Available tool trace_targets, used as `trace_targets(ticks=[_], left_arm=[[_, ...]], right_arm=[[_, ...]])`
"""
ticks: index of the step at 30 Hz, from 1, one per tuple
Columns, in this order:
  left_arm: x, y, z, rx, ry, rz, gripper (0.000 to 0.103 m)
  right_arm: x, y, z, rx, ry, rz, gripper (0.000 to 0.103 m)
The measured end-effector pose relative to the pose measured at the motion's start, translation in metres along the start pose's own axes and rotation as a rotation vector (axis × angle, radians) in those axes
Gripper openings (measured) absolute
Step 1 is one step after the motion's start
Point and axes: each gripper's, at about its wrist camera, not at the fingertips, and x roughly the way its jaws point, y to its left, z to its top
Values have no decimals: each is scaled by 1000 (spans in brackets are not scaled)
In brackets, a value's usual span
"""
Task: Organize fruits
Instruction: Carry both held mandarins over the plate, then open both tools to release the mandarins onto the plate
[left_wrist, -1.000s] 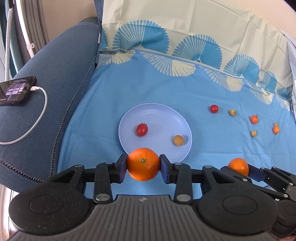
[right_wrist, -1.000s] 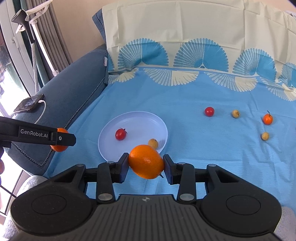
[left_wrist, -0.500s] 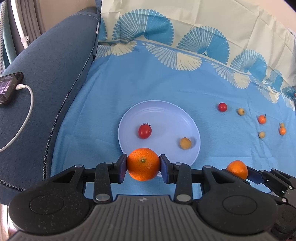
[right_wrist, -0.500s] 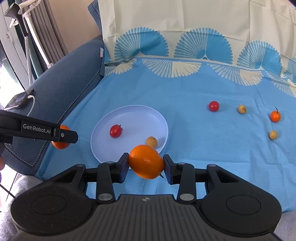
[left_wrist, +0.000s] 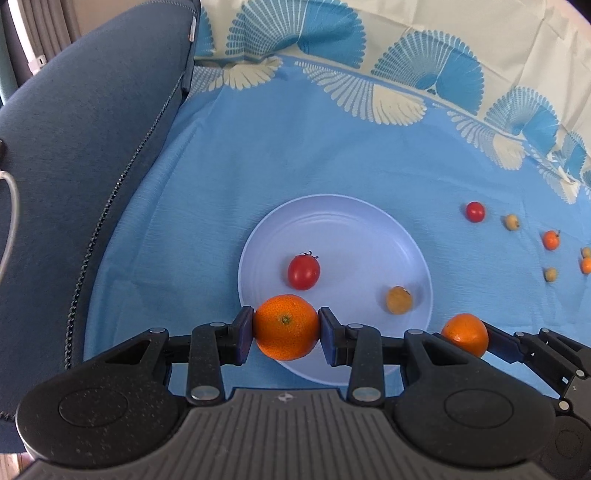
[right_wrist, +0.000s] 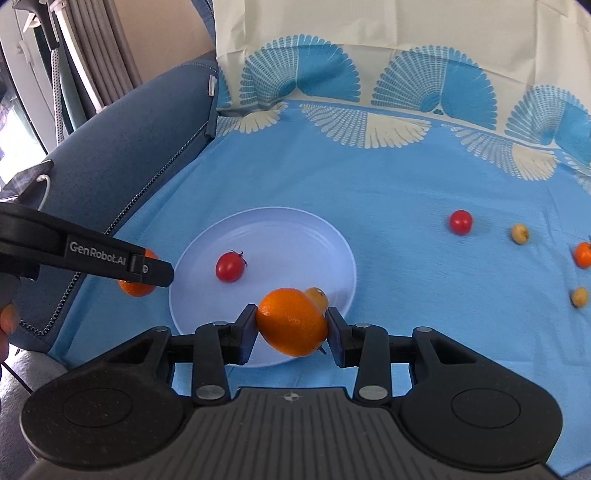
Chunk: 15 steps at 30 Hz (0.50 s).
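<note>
At the far left a dark blue upholstered sofa arm (left_wrist: 92, 155) carries a white charging cable (left_wrist: 11, 206); in the right wrist view a phone (right_wrist: 27, 177) lies on it too. A bright blue cloth with white and blue fan patterns (left_wrist: 314, 147) covers the seat.

The left gripper (left_wrist: 286, 330) points steeply down, its fingers (left_wrist: 243, 332) clenched on a round orange mandarin (left_wrist: 286, 326) whose stem end faces the camera, so its axis runs along the gripper's line. It hangs over the near left rim of the pale lilac round plate (left_wrist: 351, 229). Seen from the right wrist, one black finger of the left gripper reads "GenRobot.AI" and hides most of that mandarin (right_wrist: 136, 288); a fingertip of the person's hand (right_wrist: 9, 317) shows at the left edge.

On the plate lie a red cherry tomato with a green calyx (left_wrist: 303, 271), calyx pointing away, and a small yellow-brown round fruit (left_wrist: 399, 300).

The right gripper (right_wrist: 291, 326) also tilts down, its fingers (right_wrist: 247, 328) grasping a second orange mandarin (right_wrist: 291, 321), slightly oval, long axis slanting from upper left to lower right, a dark stem at its lower right. It hovers over the plate's near right rim.

Further right on the cloth, well apart from the plate: a red cherry tomato (left_wrist: 475, 211), a yellowish small fruit (left_wrist: 512, 222), a small orange fruit with a stem (left_wrist: 550, 240), and more small yellowish and orange ones at the edge.
</note>
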Motion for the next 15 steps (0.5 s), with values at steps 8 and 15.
trace_targets(ticks=[8, 15], left_arm=[[35, -4, 9, 17, 44, 11, 41], [53, -7, 14, 53, 55, 55, 44]], right_arm=[[33, 0, 7, -32, 31, 1, 41], [53, 5, 7, -81, 48, 3, 41]])
